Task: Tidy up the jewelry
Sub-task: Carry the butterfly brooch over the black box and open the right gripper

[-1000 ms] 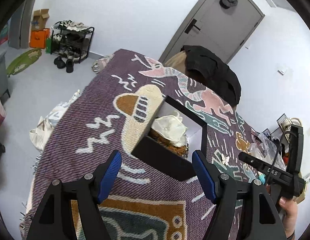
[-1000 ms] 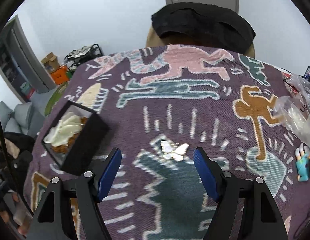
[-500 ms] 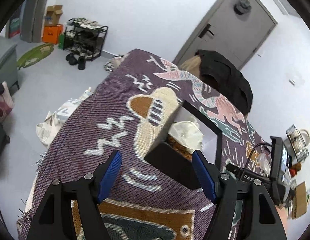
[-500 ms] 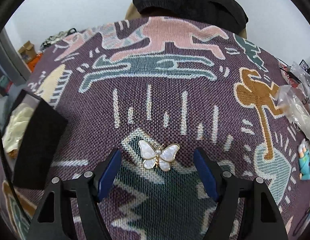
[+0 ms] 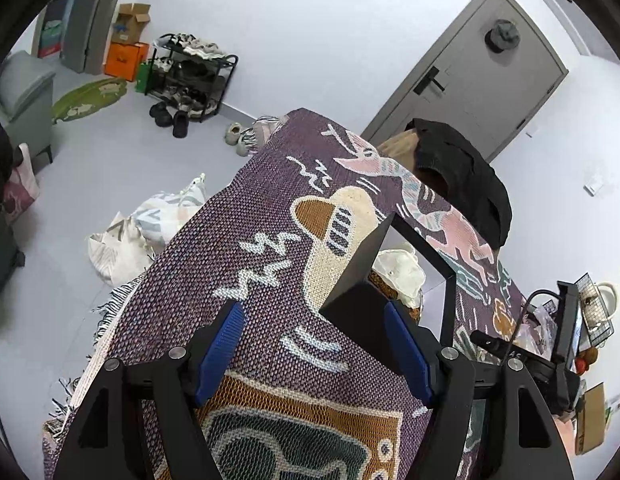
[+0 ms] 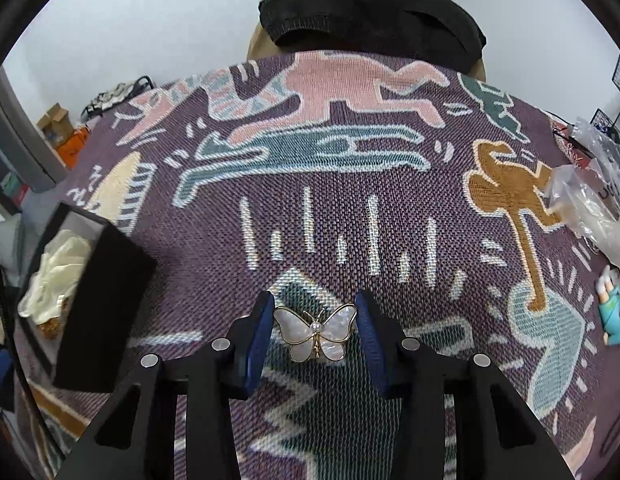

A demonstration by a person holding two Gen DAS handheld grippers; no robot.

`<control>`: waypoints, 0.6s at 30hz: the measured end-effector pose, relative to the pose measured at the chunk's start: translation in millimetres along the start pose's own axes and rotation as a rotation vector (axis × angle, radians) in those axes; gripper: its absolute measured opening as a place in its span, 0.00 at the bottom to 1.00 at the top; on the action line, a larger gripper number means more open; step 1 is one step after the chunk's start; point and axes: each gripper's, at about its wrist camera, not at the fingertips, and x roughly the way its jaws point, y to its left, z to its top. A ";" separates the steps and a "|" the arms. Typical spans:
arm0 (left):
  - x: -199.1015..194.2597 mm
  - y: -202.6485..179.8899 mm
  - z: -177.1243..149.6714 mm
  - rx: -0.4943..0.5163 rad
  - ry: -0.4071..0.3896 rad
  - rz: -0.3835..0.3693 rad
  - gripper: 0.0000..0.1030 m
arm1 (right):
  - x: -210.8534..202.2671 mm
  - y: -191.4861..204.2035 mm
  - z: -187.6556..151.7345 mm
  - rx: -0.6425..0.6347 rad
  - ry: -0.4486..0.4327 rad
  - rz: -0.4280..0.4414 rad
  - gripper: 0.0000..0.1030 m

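On the woven blanket (image 6: 350, 208), closing fingers (image 6: 260, 332) flank a pearly gold-rimmed butterfly brooch (image 6: 315, 333).

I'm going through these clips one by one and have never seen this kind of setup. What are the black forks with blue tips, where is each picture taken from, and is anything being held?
There is no robot here: a person carries a two-finger gripper in each hand, and a fisheye camera on each one looks forward along its fingers. The black forks with blue pads are those fingers.

In the left wrist view, the left gripper stands open and empty over a patterned woven blanket, just in front of an open black box with cream cloth inside.

In the right wrist view, the right gripper points down at a pearly butterfly brooch lying on the blanket. Its jaws are closing, with the brooch between them; the pads sit right at the wing tips, but I cannot tell whether they press it yet. The same box shows at the left.
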 end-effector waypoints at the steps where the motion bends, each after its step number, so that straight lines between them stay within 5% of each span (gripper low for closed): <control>1: -1.5 0.2 -0.4 0.001 -0.002 -0.005 0.71 | -4.3 1.3 -0.2 -0.001 -0.007 0.003 0.41; 18: -27.4 39.2 10.0 -0.063 -0.044 -0.038 0.72 | -66.7 86.6 15.4 -0.152 -0.137 0.103 0.41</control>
